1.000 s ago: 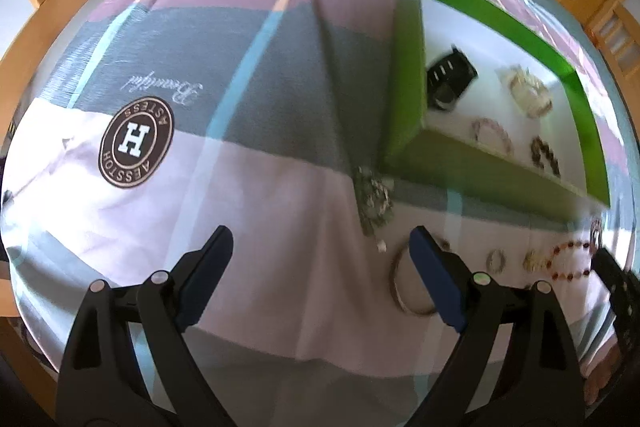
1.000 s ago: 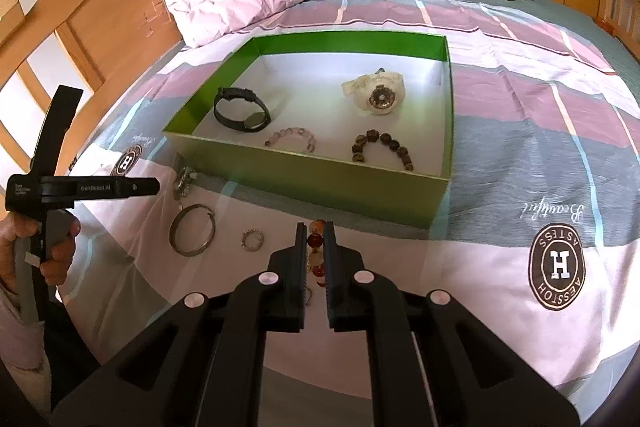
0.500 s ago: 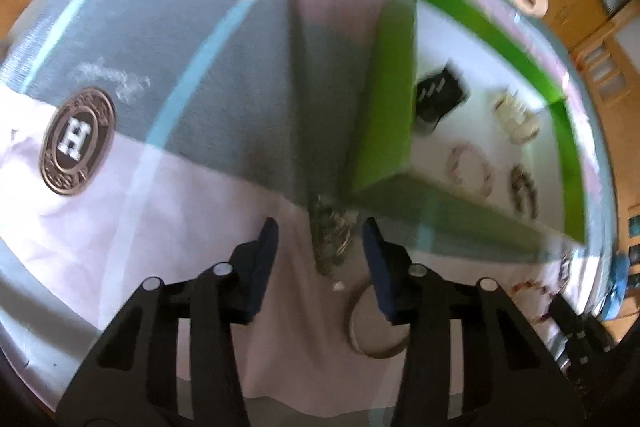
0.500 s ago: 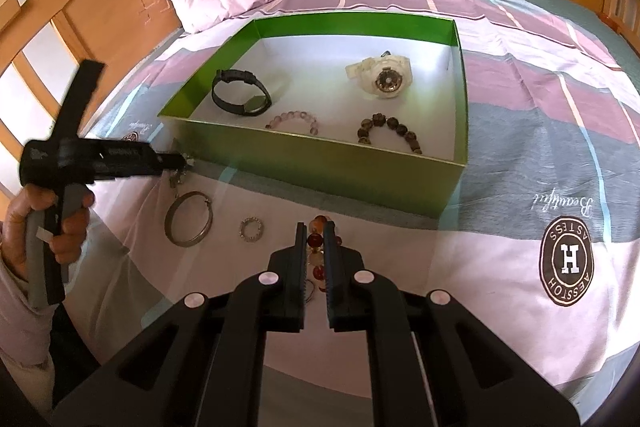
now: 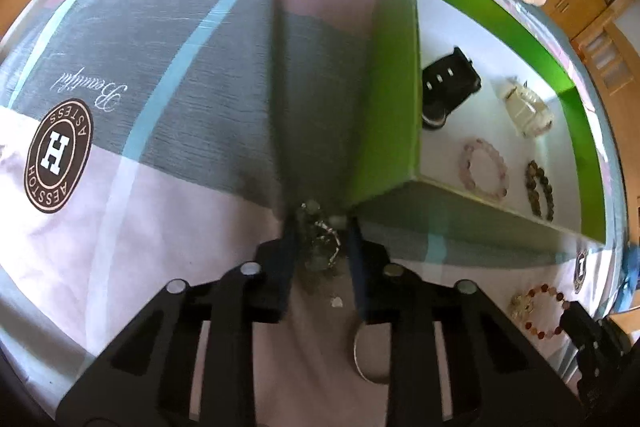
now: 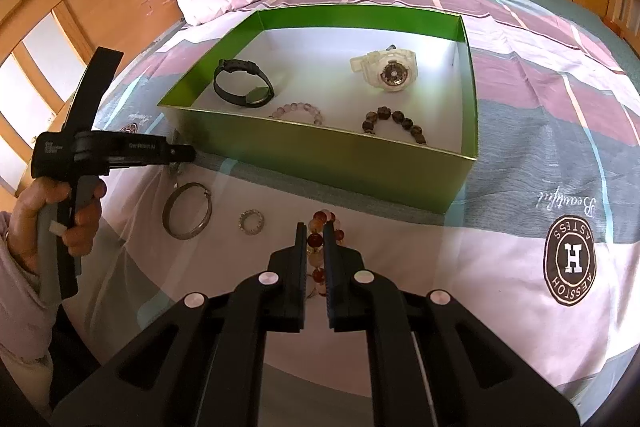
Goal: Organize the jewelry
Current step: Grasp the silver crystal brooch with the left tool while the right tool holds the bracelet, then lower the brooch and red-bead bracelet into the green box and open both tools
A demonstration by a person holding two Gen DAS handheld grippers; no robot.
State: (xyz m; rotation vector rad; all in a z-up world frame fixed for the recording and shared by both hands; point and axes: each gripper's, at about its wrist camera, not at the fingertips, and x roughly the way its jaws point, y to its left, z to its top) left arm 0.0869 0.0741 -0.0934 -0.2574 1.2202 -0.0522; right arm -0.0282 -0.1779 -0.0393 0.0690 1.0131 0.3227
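Chain bracelet [image 5: 320, 247]: a small heap of silvery, glinting links with dark and pale bits; fine detail is blurred. It lies on the bedspread [image 5: 180, 147] just outside the near left corner of the green box [image 5: 390, 115].
Left gripper [image 5: 320, 247]: its two fingers stand close on either side of the heap, which fills the gap between them; whether the pads already press it cannot be told. In the right wrist view the gripper's tip [image 6: 180, 153] points at that same box corner.
Red bead bracelet [image 6: 320, 239]: round beads in red, orange and pale tones, strung in a loop lying on the white part of the bedspread, in front of the box's near wall.
Right gripper [image 6: 316, 241]: jaws nearly closed, with a narrow gap; a few beads sit between the fingertips, while the rest of the loop spreads to either side and back under the fingers. A firm grip cannot be confirmed.
Box contents: black watch [image 6: 242, 89], white watch [image 6: 386, 69], pink bead bracelet [image 6: 298, 111] and dark bead bracelet [image 6: 394, 125], all on the white floor.
Loose pieces: metal bangle [image 6: 187, 205] and small ring [image 6: 251, 221] lie between the two grippers, apart from each other.
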